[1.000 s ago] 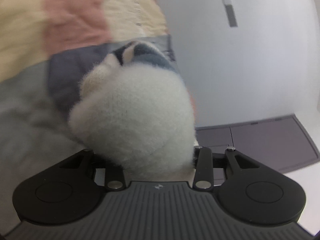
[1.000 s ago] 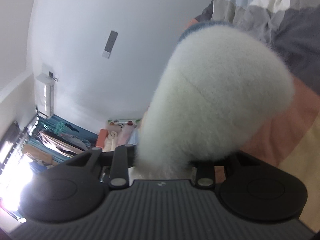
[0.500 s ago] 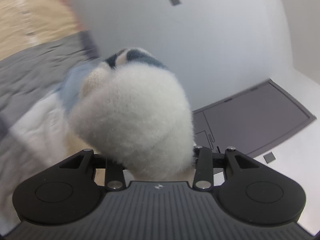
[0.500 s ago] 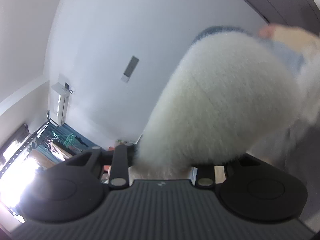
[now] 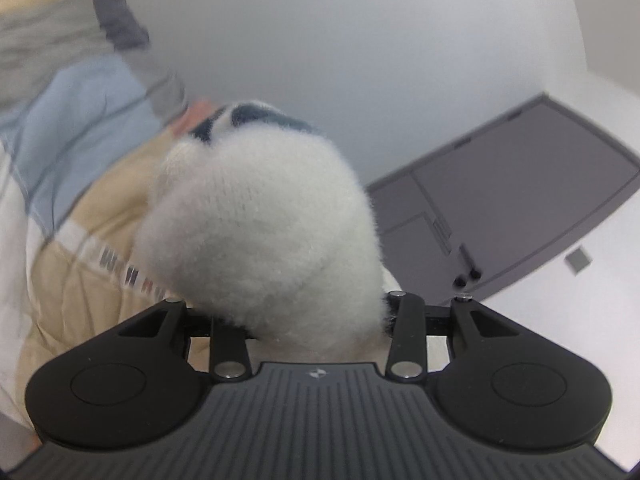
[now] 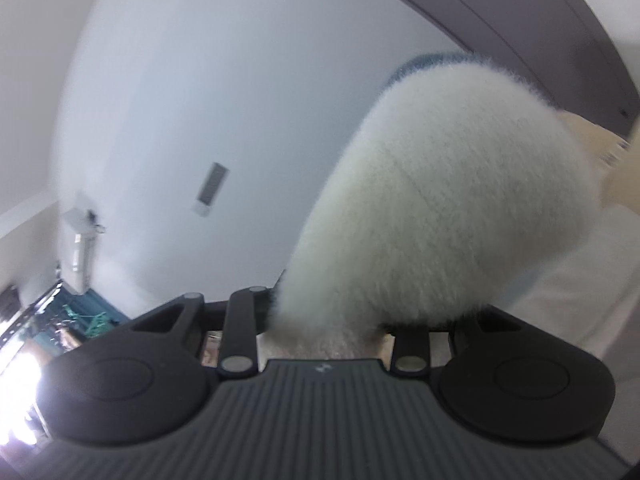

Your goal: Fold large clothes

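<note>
A fluffy white garment with a blue-trimmed edge fills the middle of both wrist views. In the left wrist view a rounded wad of the garment (image 5: pixel 260 232) bulges out from between the jaws of my left gripper (image 5: pixel 316 316), which is shut on it. In the right wrist view a long white lobe of the garment (image 6: pixel 448 208) rises to the right out of my right gripper (image 6: pixel 328 332), also shut on it. The cloth hides the fingers of both grippers. Both views are tilted and motion-blurred.
A patchwork quilt (image 5: pixel 68 168) in blue, beige, white and grey lies at the left of the left view, with a dark grey door (image 5: pixel 520 208) at the right. The right view shows a pale ceiling with a vent (image 6: pixel 211 188), a clothes rack (image 6: pixel 80 316) and a bright window (image 6: pixel 16 380).
Both cameras have swept sideways. The quilt slid off to the left view's edge and almost out of the right view; wall, ceiling and door now fill the background. Both grips on the garment are unchanged.
</note>
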{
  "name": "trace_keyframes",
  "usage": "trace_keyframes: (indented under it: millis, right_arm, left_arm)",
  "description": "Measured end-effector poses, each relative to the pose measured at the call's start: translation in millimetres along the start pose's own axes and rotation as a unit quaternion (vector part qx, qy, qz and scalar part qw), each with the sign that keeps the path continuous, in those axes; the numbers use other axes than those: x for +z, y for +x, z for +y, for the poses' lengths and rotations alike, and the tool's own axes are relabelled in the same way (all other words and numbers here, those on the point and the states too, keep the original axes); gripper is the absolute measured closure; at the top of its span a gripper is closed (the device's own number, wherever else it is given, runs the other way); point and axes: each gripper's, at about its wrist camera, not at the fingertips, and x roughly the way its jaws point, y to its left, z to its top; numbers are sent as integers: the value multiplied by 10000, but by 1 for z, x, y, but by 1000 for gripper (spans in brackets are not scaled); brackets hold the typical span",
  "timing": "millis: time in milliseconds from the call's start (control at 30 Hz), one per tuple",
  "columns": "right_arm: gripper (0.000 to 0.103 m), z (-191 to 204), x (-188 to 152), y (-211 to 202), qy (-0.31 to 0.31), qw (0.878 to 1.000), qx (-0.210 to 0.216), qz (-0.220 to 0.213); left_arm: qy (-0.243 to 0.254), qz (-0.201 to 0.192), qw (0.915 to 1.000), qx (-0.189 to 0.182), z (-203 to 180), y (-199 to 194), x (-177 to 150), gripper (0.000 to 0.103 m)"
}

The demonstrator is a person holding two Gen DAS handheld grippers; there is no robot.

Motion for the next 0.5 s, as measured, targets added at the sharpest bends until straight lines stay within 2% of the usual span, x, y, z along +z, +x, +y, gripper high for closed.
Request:
trace_keyframes:
  millis: [200,300,400,467,500]
  right_arm:
    - [65,-80,-36,-6,371,9978,-523,172]
    - [64,-109,-55,-17,503,9982,-298,86]
    - [59,-125,-68,-22,592,9980,-211,30]
    - [51,-138,-77,-25,706,9973,-177,-29]
    - [51,-140,-80,-20,777,9969,-141,-44]
  left_arm:
    - [-114,599,9977,311,55,35,-42,58]
    - [-37,499,9986,194,69,27,-63,55]
    - [-179,376,9990,179,81,20,-78,53]
    - [-103,319,9993,143,85,15,-87,49]
    - [-87,332,9993,141,88,14,-91,48]
